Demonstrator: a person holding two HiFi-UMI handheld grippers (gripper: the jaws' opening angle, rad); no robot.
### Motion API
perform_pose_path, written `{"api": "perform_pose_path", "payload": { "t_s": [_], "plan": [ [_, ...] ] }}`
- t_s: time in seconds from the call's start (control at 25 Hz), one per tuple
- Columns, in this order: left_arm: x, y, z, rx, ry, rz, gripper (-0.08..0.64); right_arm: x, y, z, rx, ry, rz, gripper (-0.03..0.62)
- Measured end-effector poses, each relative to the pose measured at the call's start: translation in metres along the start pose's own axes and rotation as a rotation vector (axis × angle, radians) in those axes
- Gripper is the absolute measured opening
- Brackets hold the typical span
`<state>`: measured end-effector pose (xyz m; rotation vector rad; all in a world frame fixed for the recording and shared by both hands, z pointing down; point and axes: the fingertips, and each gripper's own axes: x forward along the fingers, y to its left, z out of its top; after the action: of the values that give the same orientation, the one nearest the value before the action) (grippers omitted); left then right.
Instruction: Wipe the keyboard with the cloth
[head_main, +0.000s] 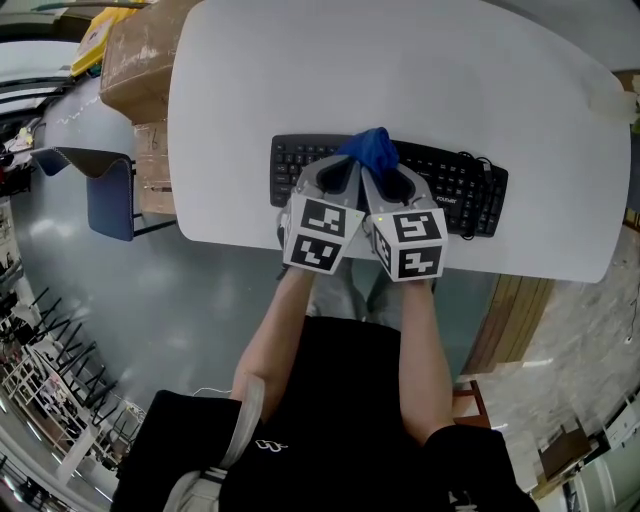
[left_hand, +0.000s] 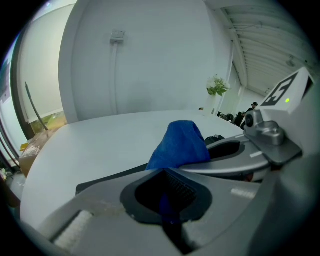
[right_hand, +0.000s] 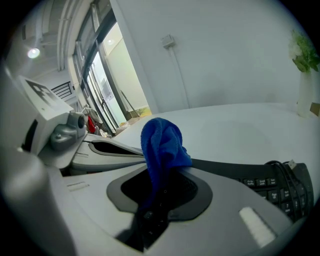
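A black keyboard (head_main: 455, 185) lies near the front edge of the white table (head_main: 400, 70). A blue cloth (head_main: 371, 148) bunches up over the keyboard's middle. My left gripper (head_main: 343, 168) and right gripper (head_main: 388, 172) sit side by side above the keys, both shut on the cloth. In the left gripper view the cloth (left_hand: 180, 145) rises from the pinched jaws of the left gripper (left_hand: 167, 172), with the right gripper's body beside it. In the right gripper view the cloth (right_hand: 161, 142) hangs into the right gripper (right_hand: 159, 174); keyboard keys (right_hand: 272, 182) show at the right.
The keyboard's coiled cable (head_main: 478, 165) lies at its right end. Cardboard boxes (head_main: 140, 55) and a blue chair (head_main: 108, 190) stand left of the table. A white vase with a plant (right_hand: 305, 85) stands at the table's far side.
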<state>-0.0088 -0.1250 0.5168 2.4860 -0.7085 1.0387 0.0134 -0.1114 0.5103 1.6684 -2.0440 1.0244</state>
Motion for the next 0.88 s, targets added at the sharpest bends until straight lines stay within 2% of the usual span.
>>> {"api": "perform_pose_path", "payload": {
  "t_s": [0.44, 0.88],
  "plan": [
    [0.014, -0.027, 0.009, 0.052, 0.019, -0.020, -0.003, -0.018, -0.025, -0.006, 0.035, -0.010, -0.022, 0.097],
    [0.029, -0.055, 0.015, 0.066, 0.017, -0.041, -0.003, -0.037, -0.051, -0.011, 0.059, -0.015, -0.050, 0.097]
  ]
}}
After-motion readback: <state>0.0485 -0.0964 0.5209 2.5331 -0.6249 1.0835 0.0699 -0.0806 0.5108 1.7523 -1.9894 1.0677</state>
